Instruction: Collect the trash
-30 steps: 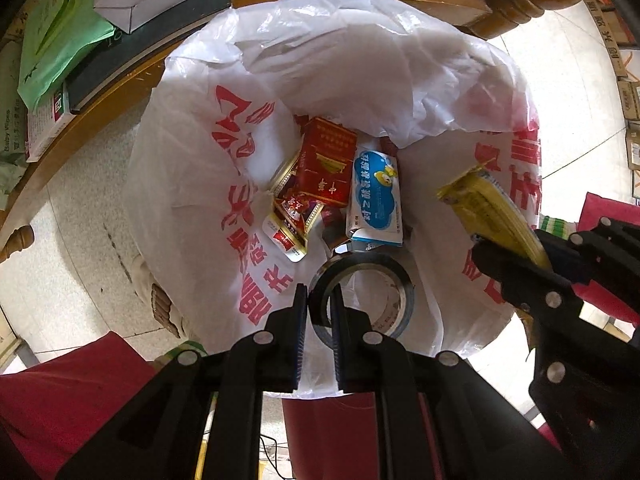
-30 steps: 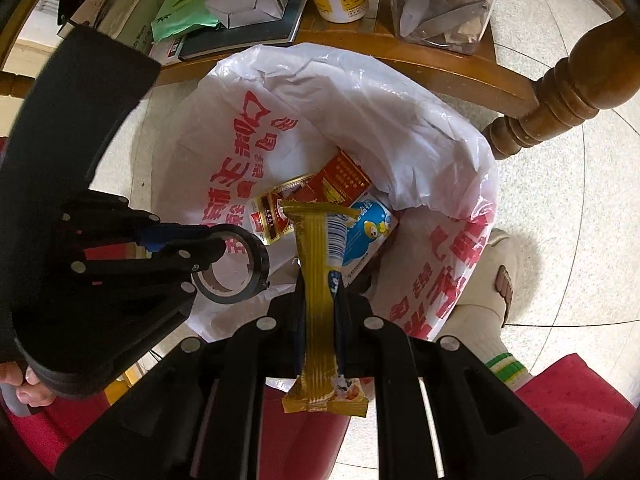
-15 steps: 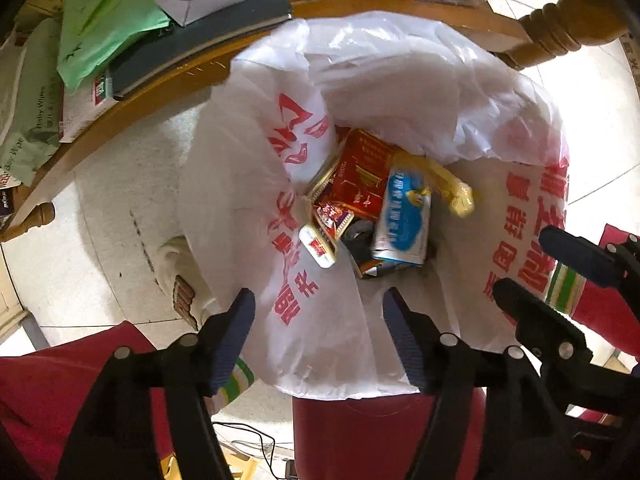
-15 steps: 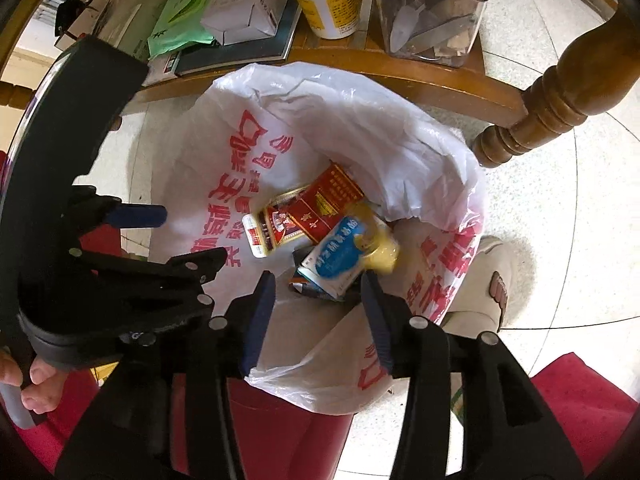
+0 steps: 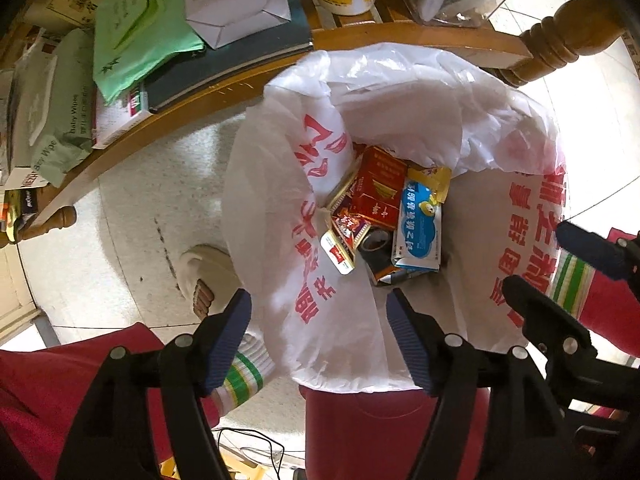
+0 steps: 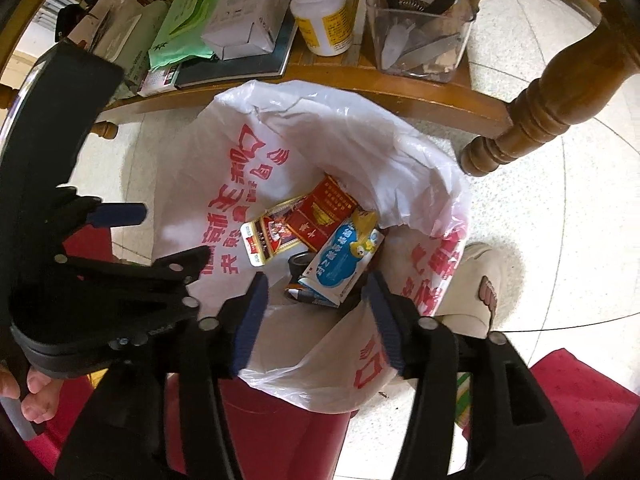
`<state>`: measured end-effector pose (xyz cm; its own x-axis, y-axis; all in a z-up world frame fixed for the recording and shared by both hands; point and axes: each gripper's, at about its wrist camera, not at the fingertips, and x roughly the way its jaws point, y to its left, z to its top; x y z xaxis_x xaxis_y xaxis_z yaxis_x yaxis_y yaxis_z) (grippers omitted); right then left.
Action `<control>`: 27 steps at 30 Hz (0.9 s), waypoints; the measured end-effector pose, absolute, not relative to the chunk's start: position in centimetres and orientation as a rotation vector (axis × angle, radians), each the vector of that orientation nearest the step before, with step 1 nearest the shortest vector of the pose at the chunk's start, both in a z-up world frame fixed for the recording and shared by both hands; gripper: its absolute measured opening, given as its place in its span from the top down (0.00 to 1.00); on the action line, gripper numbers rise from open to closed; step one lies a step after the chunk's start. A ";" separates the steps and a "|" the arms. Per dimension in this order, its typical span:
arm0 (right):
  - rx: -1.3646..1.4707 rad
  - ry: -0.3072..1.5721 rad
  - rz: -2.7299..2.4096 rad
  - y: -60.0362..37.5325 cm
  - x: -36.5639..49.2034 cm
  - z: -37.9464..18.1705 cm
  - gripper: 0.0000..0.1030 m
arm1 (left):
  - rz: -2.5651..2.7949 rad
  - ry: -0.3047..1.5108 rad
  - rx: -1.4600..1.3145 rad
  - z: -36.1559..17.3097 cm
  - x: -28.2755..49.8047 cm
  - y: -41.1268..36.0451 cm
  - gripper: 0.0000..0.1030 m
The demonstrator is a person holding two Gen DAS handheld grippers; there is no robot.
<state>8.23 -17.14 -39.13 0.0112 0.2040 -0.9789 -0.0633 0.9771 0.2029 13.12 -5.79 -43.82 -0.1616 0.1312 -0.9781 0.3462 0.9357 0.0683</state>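
Observation:
A white plastic bag [image 5: 280, 184] with red print lines a red bin [image 5: 380, 420]. In it lie a black tape roll [image 5: 376, 240], a yellow wrapper [image 5: 434, 178], a blue-and-white carton [image 5: 418, 232] and a red box [image 5: 378, 192]. My left gripper [image 5: 318, 308] hangs over the bag's near rim, its jaws opening with nothing between them. My right gripper [image 6: 316, 284] is above the bag [image 6: 340, 140] too, jaws opening and empty. Below it lie the tape roll [image 6: 300, 262], the yellow wrapper [image 6: 364, 220] and the carton [image 6: 344, 264].
A wooden table shelf [image 5: 224, 92] behind the bin carries books, a green pouch [image 5: 136, 36], a white box [image 6: 244, 20], a bottle [image 6: 324, 16] and a clear container [image 6: 424, 44]. A turned table leg [image 6: 532, 120] stands right. The person's slippered feet [image 6: 480, 280] flank the bin.
Both grippers have opened. The tape roll left the left gripper and the yellow wrapper left the right one; both now lie inside the bag.

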 end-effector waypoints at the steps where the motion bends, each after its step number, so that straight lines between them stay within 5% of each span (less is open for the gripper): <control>1: 0.117 1.544 0.207 -17.2 8.2 -39.2 0.44 | -0.194 1.732 0.358 -43.7 13.1 -5.7 0.31; 17: 0.160 1.416 0.119 -17.4 5.8 -33.3 0.23 | -0.108 1.565 0.263 -36.7 11.1 -3.3 0.27; 27: 0.046 1.049 0.080 -16.2 1.3 -21.6 0.13 | -0.074 1.316 0.156 -27.1 8.1 -1.8 0.23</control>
